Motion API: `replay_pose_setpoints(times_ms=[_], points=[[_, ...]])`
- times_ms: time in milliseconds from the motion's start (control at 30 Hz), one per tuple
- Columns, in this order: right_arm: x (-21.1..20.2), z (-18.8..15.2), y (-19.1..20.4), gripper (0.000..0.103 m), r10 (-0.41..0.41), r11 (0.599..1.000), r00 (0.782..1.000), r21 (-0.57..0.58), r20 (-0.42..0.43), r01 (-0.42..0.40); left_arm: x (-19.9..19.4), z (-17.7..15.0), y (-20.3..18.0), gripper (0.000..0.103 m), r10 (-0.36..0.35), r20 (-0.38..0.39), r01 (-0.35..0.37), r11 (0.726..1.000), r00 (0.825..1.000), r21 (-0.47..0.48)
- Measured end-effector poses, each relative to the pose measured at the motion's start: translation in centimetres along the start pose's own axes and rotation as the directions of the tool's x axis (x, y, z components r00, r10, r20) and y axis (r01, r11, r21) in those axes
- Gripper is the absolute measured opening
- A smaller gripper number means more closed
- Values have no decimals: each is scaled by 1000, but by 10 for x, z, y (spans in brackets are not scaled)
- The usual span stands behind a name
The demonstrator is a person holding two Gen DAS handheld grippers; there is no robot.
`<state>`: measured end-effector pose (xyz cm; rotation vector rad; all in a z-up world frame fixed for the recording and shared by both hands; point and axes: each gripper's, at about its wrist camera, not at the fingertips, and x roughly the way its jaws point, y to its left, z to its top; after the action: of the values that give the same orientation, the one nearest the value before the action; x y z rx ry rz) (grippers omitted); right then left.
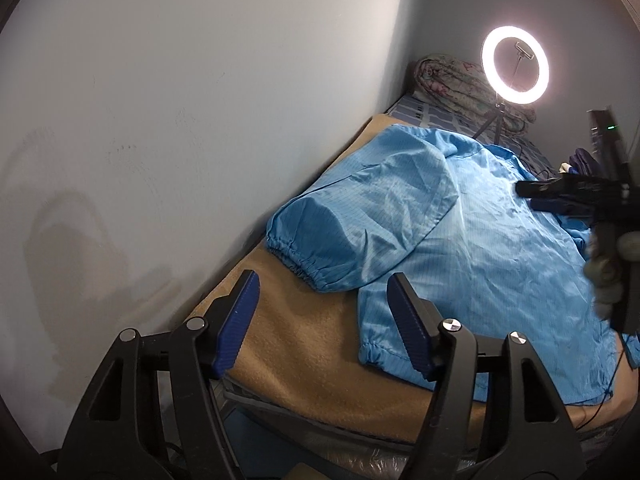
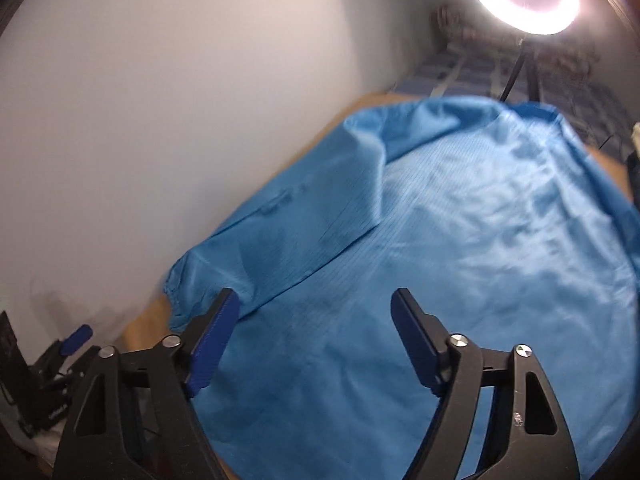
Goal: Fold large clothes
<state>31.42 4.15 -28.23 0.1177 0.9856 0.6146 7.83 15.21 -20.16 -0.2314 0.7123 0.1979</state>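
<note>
A pale wall (image 1: 180,120) runs along the left of a bed covered by a tan blanket (image 1: 304,344), and a lit ring light (image 1: 515,65) stands on a small tripod at the far end, next to a rolled floral quilt (image 1: 460,84). A patterned blue sheet (image 1: 436,114) shows beyond the blanket.

The blue garment (image 1: 480,248) lies spread on the blanket, its body flat and wrinkled. 1 sleeve (image 1: 360,224) is folded in over the body, its elastic cuff (image 1: 296,264) resting at the blanket's wall side. The garment's gathered hem corner lies near the front edge of the bed.

The left gripper (image 1: 322,320) hovers above the blanket just in front of that cuff, its 2 blue-padded fingers apart with only bare blanket and the hem corner seen between them; nothing is gripped.

The right gripper (image 2: 316,320) hangs over the garment's body, its fingers also spread and holding nothing, fabric visible below the gap. In the left wrist view it enters from the right edge, held by a gloved hand (image 1: 608,268). The right wrist view is blurred.
</note>
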Motion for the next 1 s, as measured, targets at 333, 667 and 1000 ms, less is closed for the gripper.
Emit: replay_pose_setpoints(times_ms=[333,667,1000], points=[[88,-2,0,54,212,962,967,205,-139,-182,25,-3,7,69,-4,-25,5,1000,1000,4],[137,-17,-18,54,269,895,953,401,-141,-194,35,-3,15,69,-92,-42,89,994,995,-66],[151,-10,-13,3,298,889,943,402,-145,-220,43,-5,13,65,-101,-59,97,993,993,-72]])
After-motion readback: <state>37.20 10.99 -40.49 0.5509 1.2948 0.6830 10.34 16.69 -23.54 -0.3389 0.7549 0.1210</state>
